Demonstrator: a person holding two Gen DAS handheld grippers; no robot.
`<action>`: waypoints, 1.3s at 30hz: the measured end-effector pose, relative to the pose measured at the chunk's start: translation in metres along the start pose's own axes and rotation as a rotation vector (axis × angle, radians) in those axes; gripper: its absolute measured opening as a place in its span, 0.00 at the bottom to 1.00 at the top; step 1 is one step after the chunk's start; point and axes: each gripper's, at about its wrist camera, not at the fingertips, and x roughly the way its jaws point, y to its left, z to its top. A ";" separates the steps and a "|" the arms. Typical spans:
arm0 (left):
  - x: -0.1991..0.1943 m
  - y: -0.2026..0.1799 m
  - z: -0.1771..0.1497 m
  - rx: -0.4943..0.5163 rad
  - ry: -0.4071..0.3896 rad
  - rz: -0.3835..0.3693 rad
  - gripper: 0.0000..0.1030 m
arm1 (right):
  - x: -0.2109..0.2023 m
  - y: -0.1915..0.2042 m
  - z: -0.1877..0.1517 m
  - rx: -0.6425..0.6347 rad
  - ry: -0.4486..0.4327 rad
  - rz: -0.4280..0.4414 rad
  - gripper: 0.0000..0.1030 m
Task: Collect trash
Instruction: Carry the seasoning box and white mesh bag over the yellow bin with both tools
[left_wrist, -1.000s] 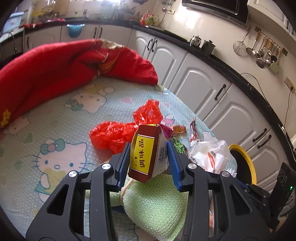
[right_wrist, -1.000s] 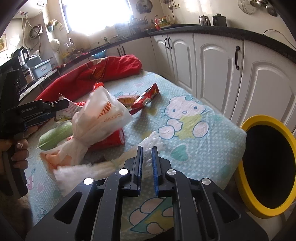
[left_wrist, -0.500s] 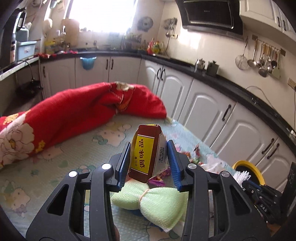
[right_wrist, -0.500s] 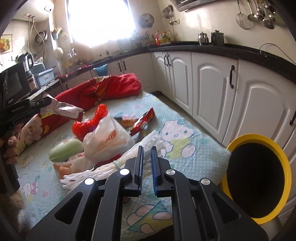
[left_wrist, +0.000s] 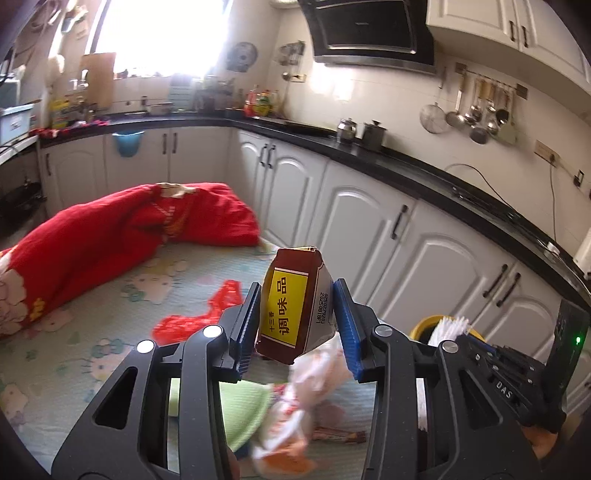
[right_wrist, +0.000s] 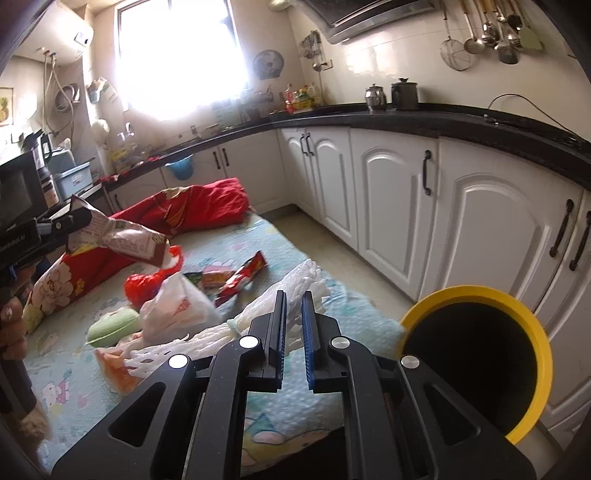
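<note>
My left gripper (left_wrist: 295, 314) is shut on a brown seasoning packet (left_wrist: 293, 302) with a yellow label, held high above the bed; the packet also shows in the right wrist view (right_wrist: 118, 236). My right gripper (right_wrist: 293, 317) is shut on a white foam net (right_wrist: 258, 317) that trails left over the bed. The yellow-rimmed trash bin (right_wrist: 476, 354) stands just right of the right gripper, beyond the bed's edge. On the bed lie a red plastic bag (right_wrist: 151, 280), a white plastic bag (right_wrist: 173, 310), snack wrappers (right_wrist: 236, 277) and a green cloth (right_wrist: 110, 325).
The bed has a Hello Kitty sheet (right_wrist: 280, 243) and a red quilt (left_wrist: 110, 236) bunched at its far end. White cabinets (right_wrist: 399, 206) under a black counter run along the right, with a strip of floor between them and the bed.
My left gripper rose with the packet and now looks across the kitchen. My right gripper lifted and drew the foam net toward the bin.
</note>
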 end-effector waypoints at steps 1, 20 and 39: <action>0.002 -0.005 -0.001 0.005 0.003 -0.007 0.31 | -0.001 -0.003 0.000 0.005 -0.003 -0.007 0.08; 0.048 -0.105 -0.020 0.110 0.061 -0.143 0.31 | -0.028 -0.090 0.005 0.088 -0.045 -0.159 0.08; 0.096 -0.176 -0.052 0.172 0.143 -0.211 0.31 | -0.031 -0.173 -0.025 0.150 -0.006 -0.341 0.08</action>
